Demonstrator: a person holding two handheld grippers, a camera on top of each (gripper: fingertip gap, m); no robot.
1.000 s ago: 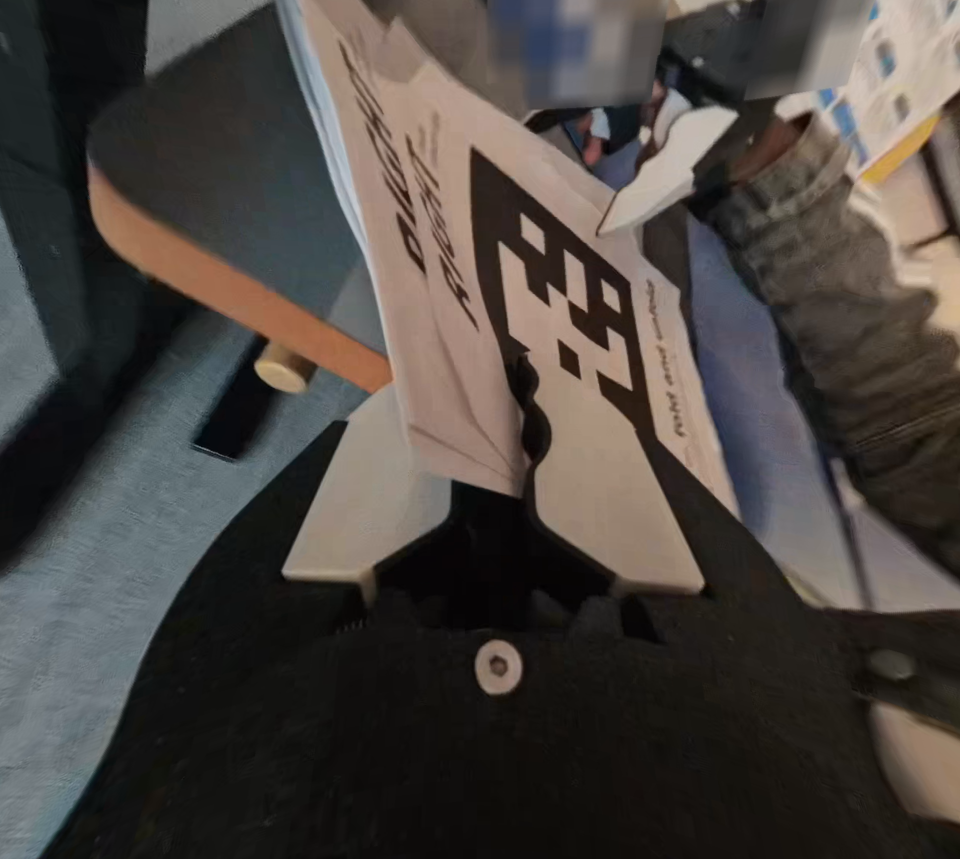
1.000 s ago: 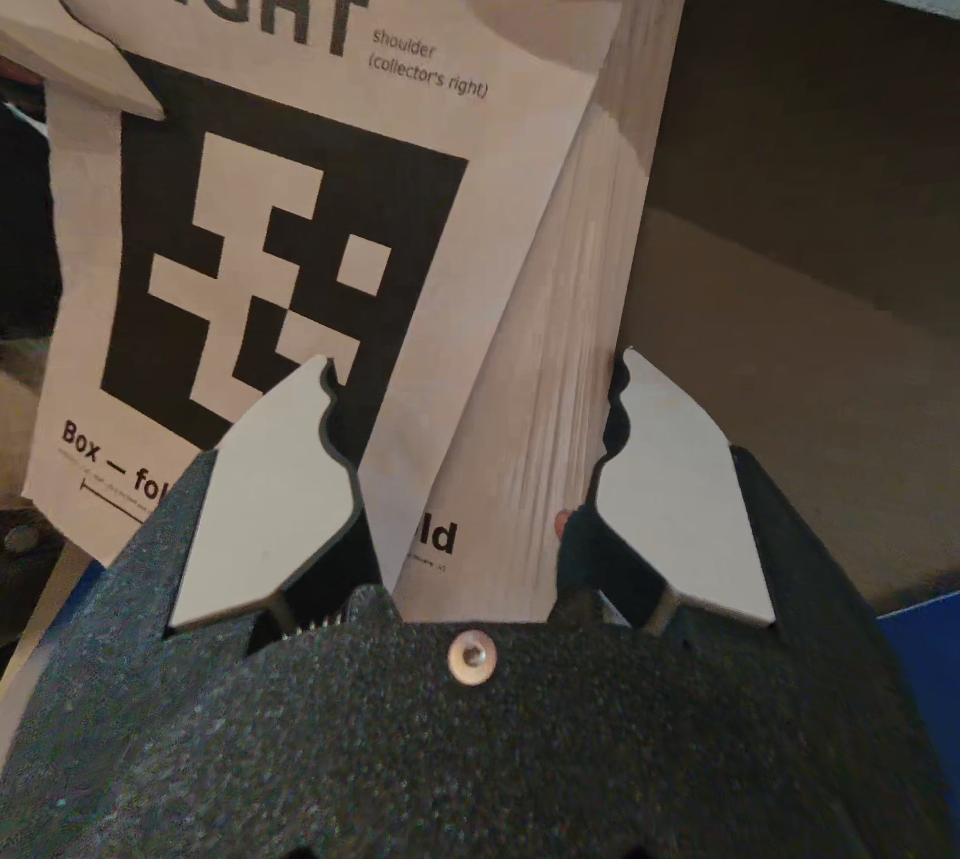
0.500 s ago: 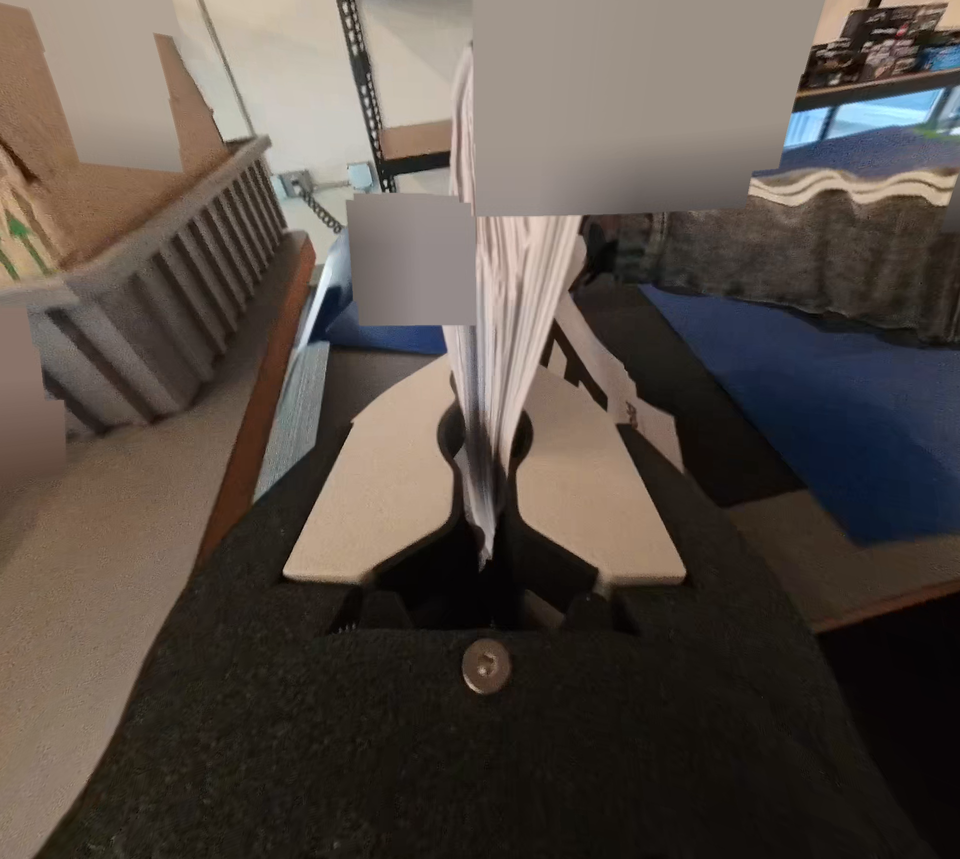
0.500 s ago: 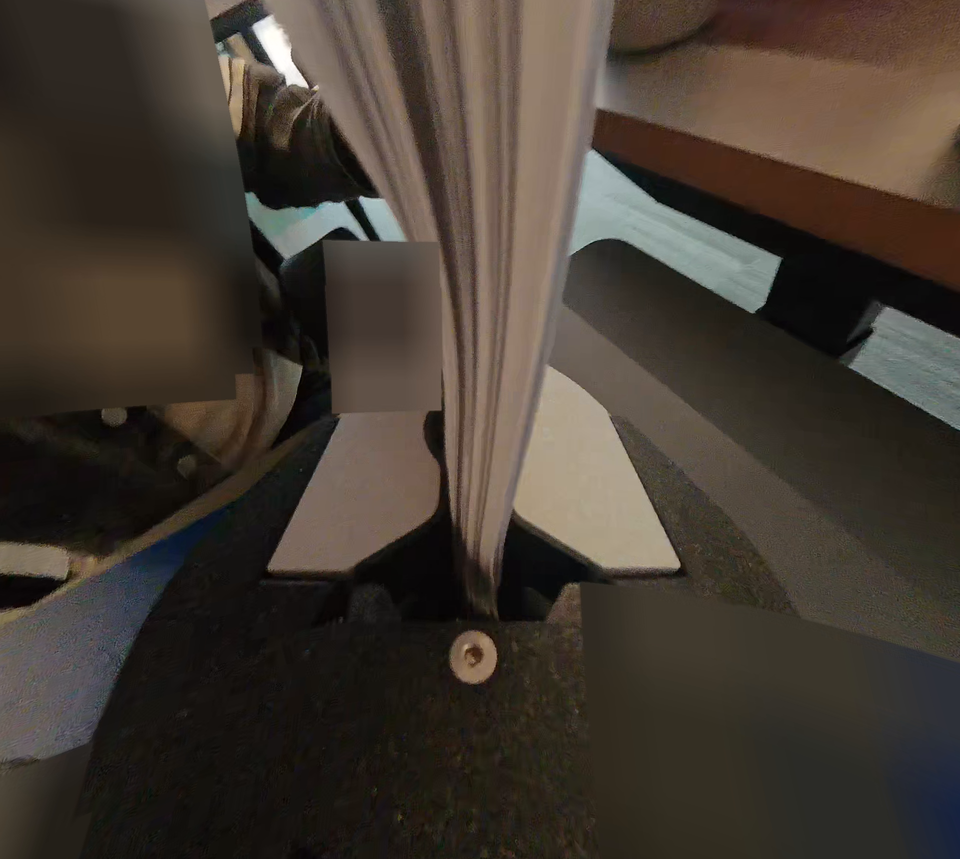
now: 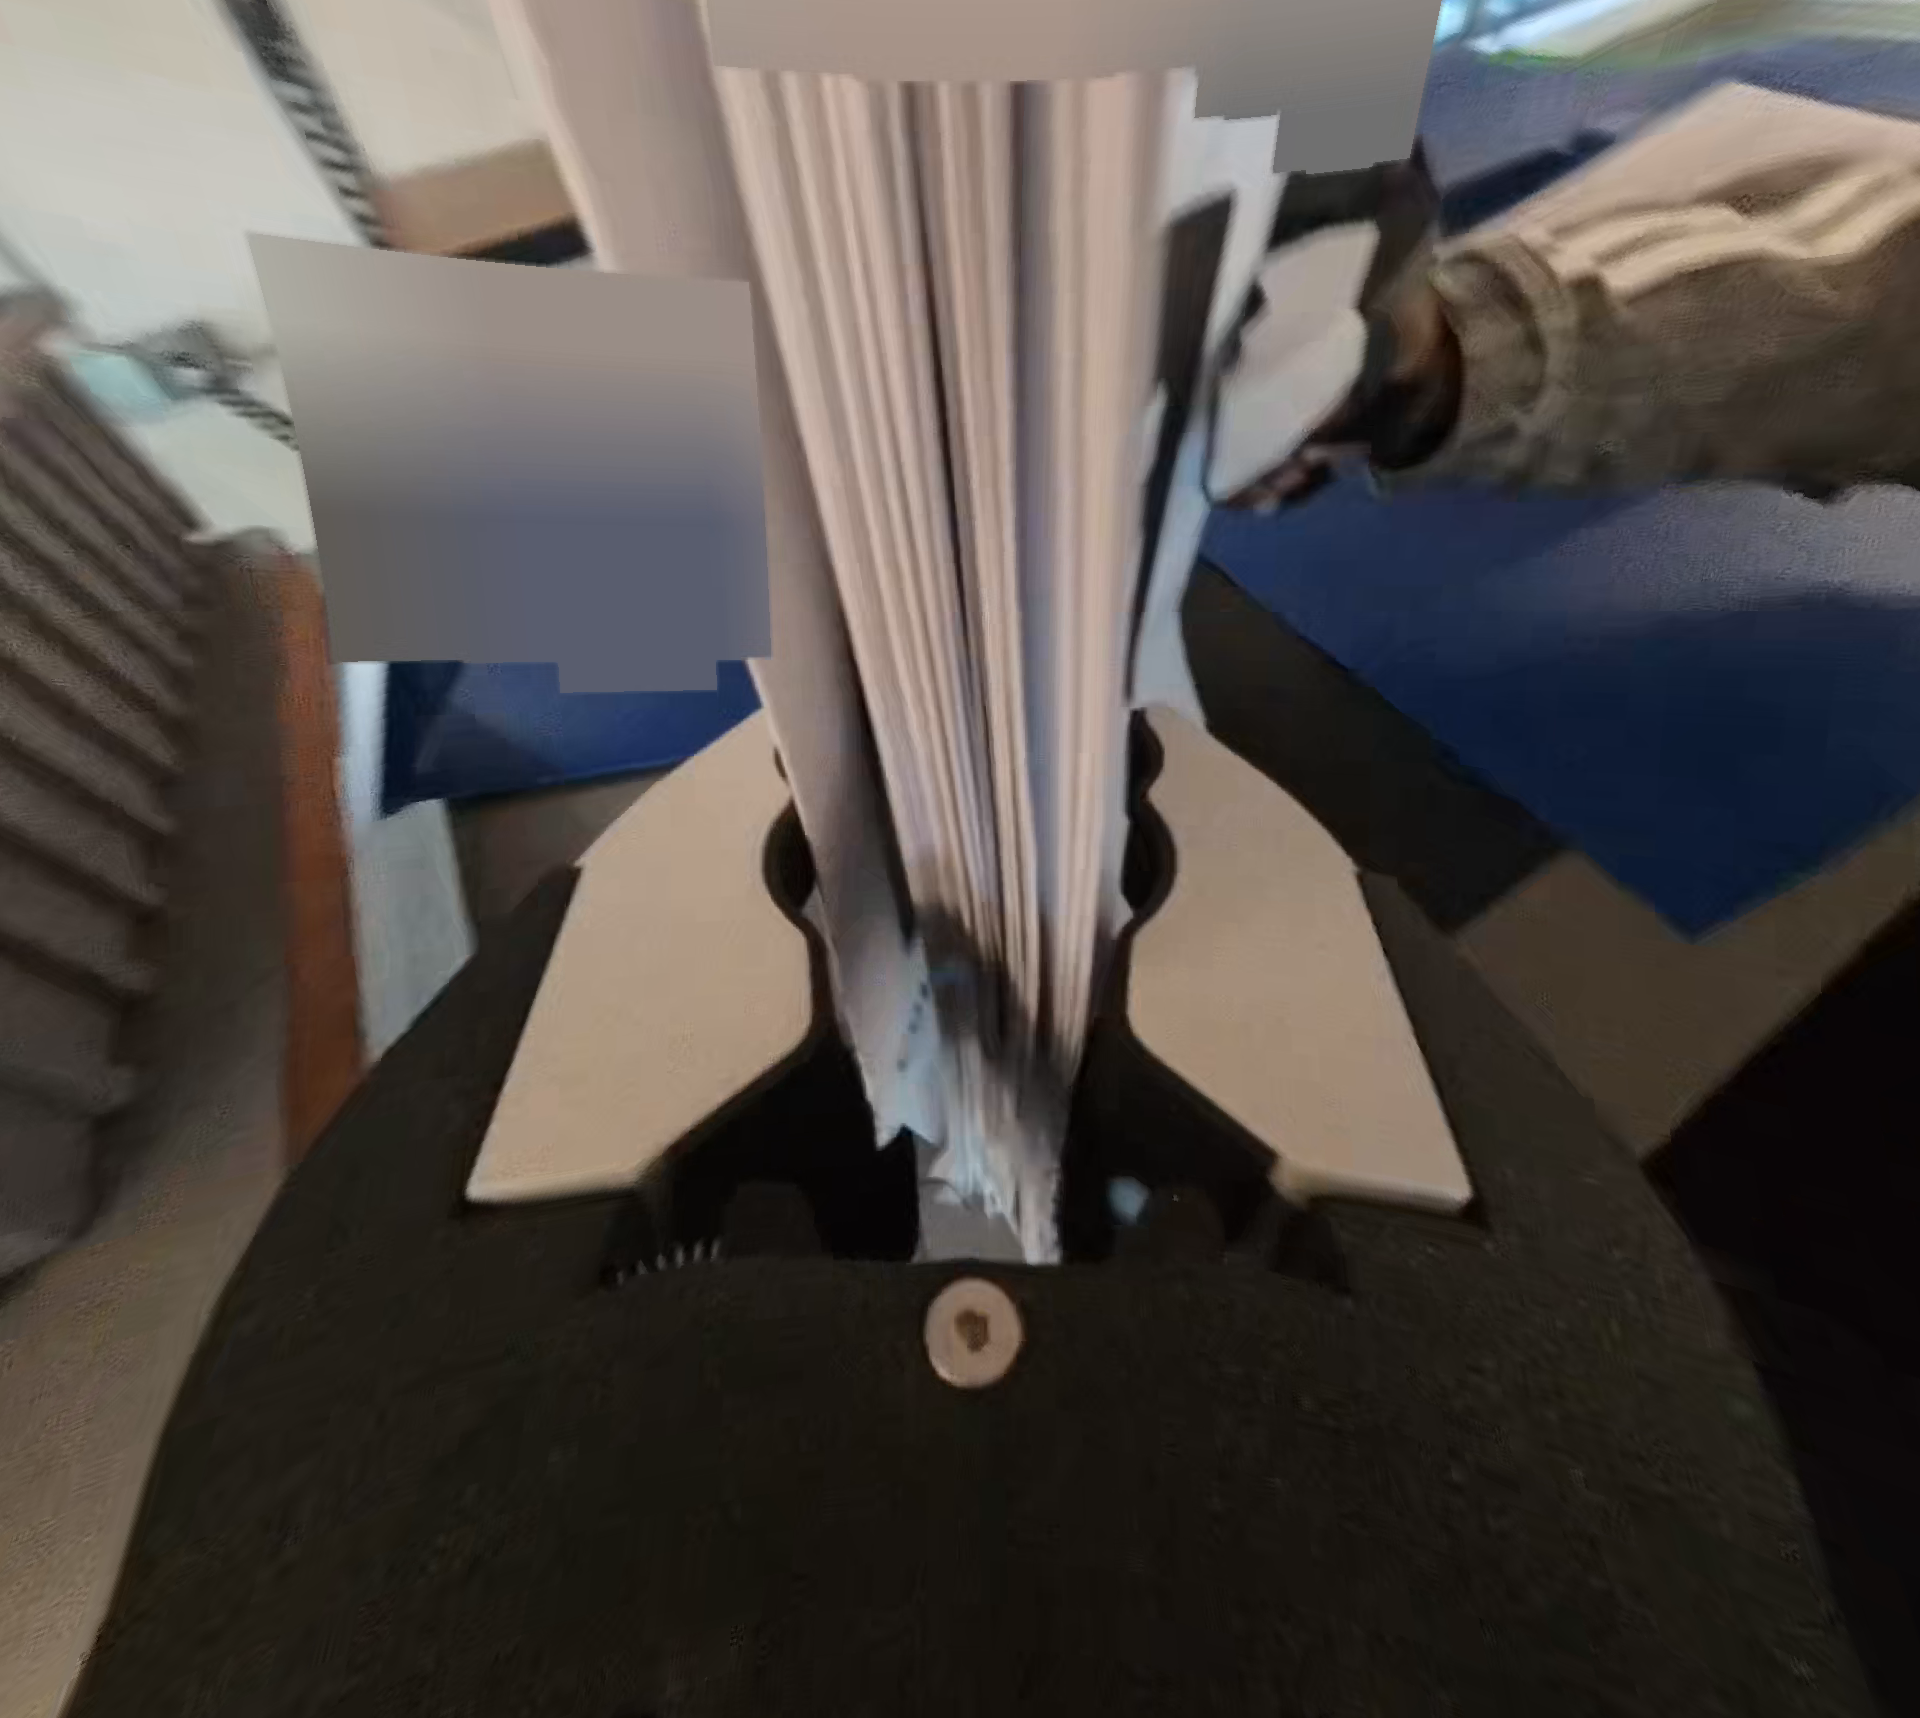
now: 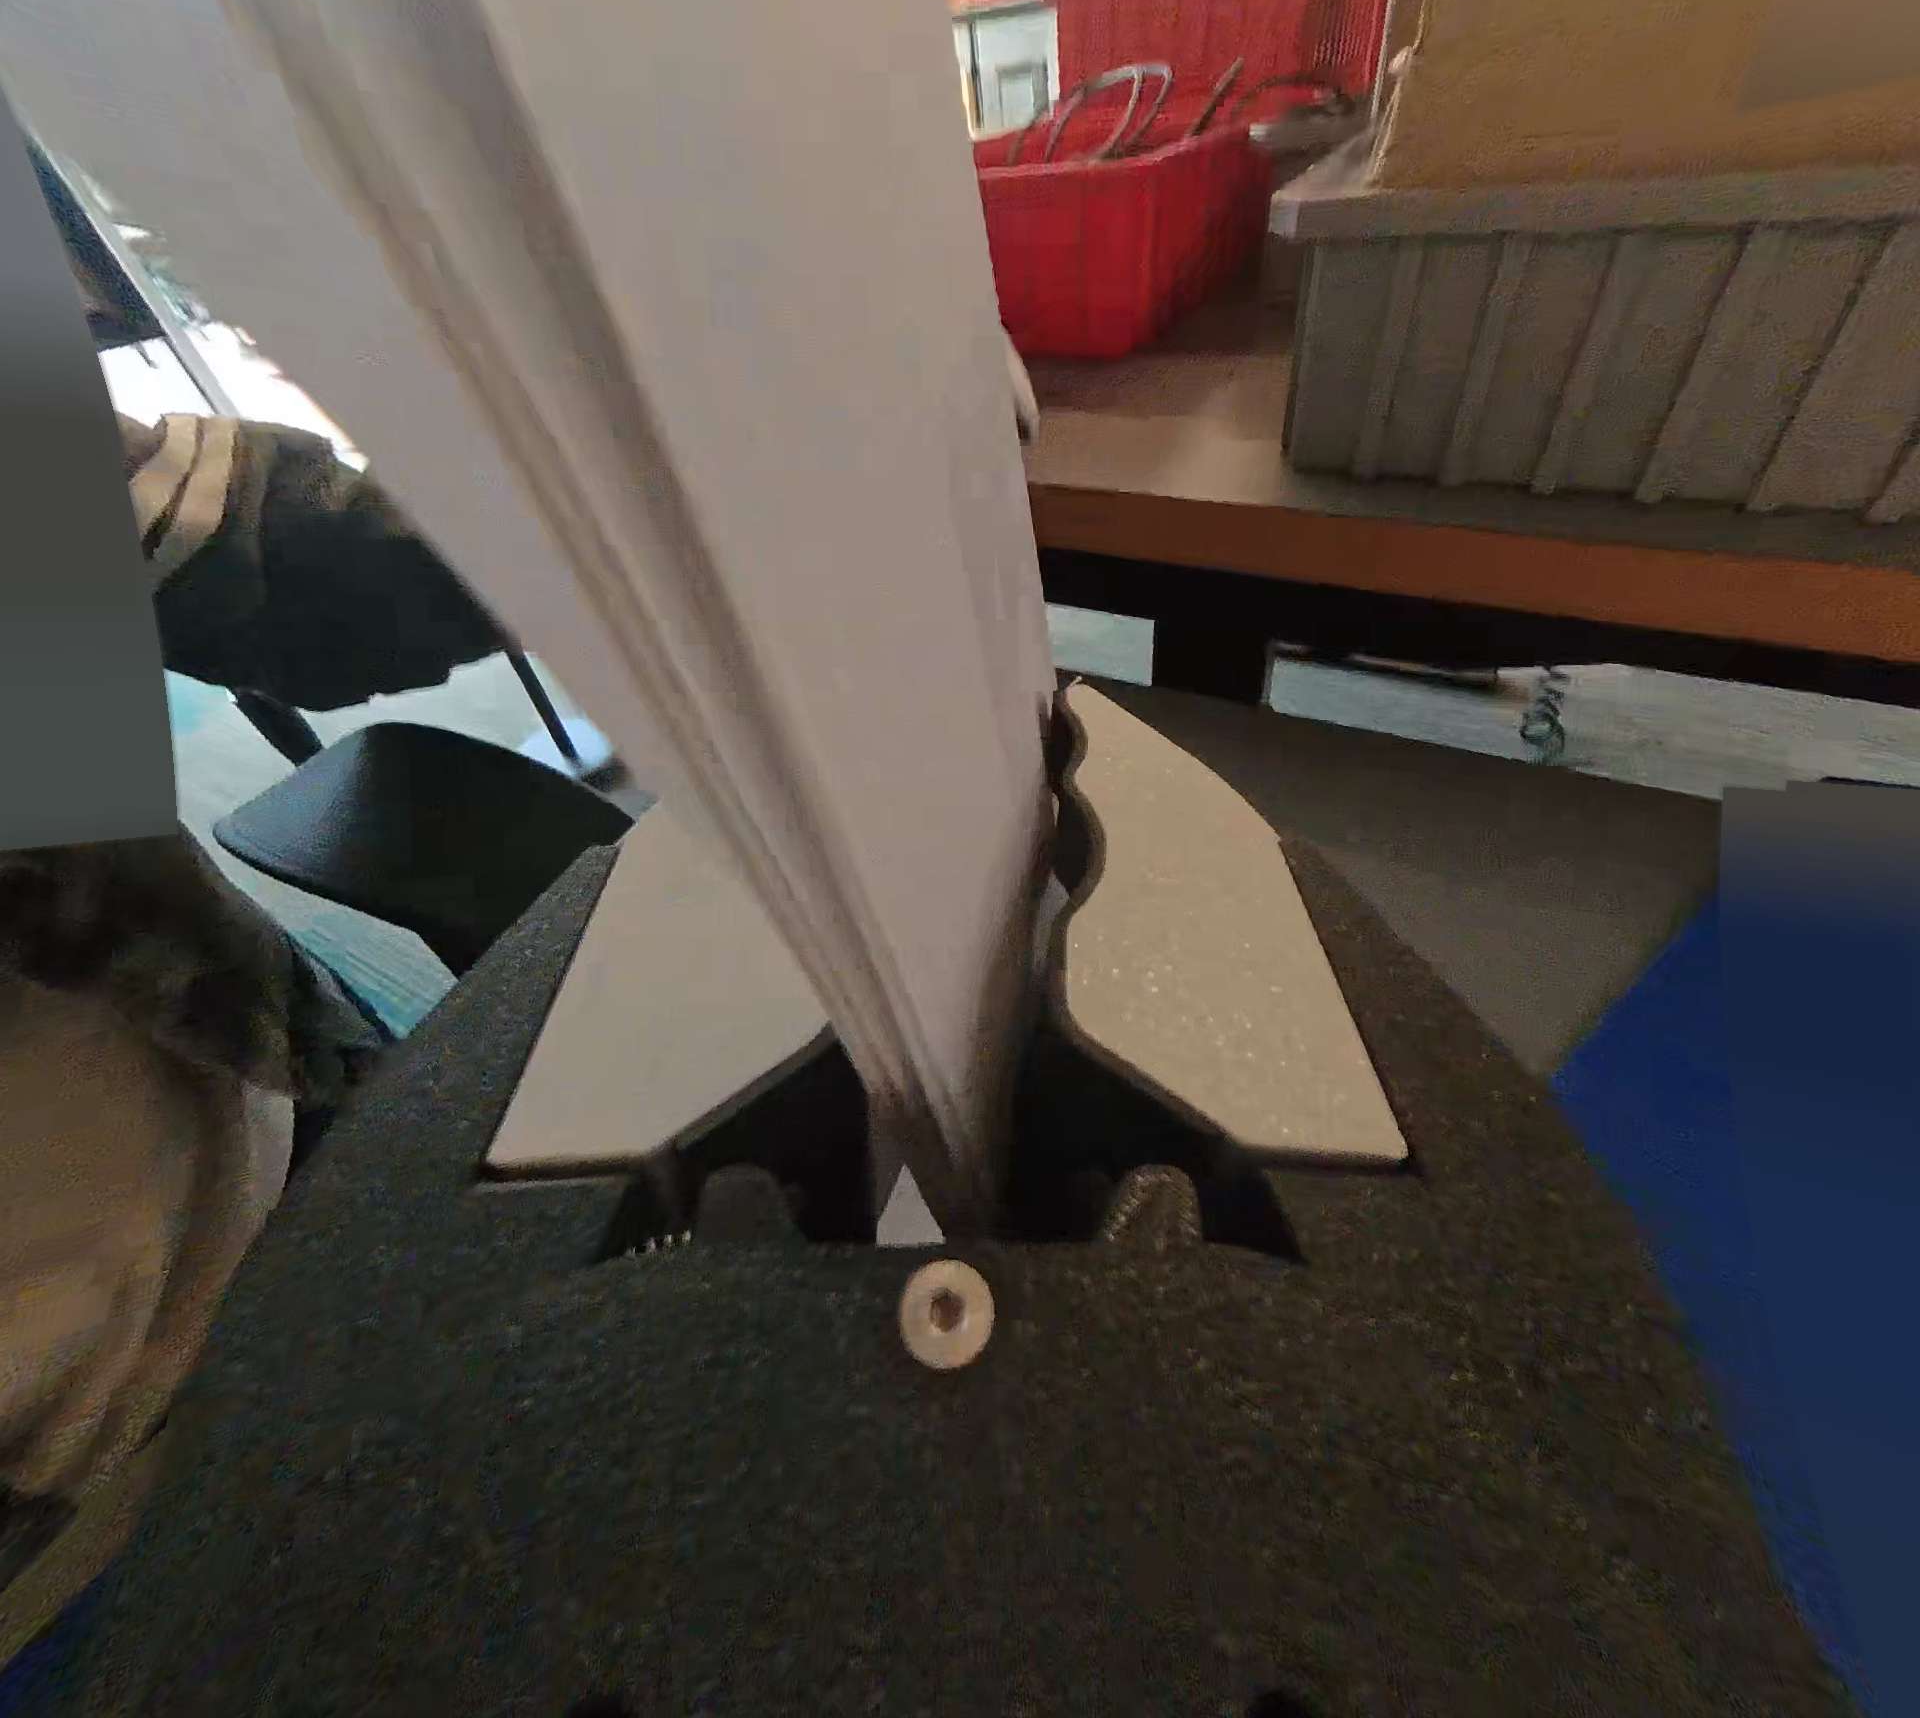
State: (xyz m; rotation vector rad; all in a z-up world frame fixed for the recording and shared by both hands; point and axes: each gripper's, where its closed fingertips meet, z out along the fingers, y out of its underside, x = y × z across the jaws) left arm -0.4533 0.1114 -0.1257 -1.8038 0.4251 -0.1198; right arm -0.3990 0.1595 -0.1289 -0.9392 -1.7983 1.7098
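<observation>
A thick stack of white paper sheets (image 5: 966,473) stands edge-on between the fingers of my left gripper (image 5: 961,733). The sheets fill the gap and touch both grey pads, so the gripper is shut on the stack. The sheets fan apart higher up. In the right wrist view the paper stack (image 6: 727,421) leans to the left, and my right gripper (image 6: 862,785) is shut on its lower edge. Its right fingertip (image 6: 1081,733) presses the outer sheet; the left fingertip is hidden behind the paper. A person's sleeve (image 5: 1662,338) reaches in at the right of the left wrist view.
A grey ribbed bin (image 6: 1600,359) with a cardboard box in it stands on a wood-edged table (image 6: 1455,567). Red baskets (image 6: 1122,245) sit behind. A black chair seat (image 6: 416,827) is low left. A blue mat (image 5: 1558,660) covers the surface ahead; the bin (image 5: 83,629) also shows at left. The gap from one gripper's tips to the other's is roughly 8 cm.
A second ago the right gripper was open around the printed sheets; it has since shut on them. Both views swung up to see the stack edge-on. The left jaws now stand wider on more sheets.
</observation>
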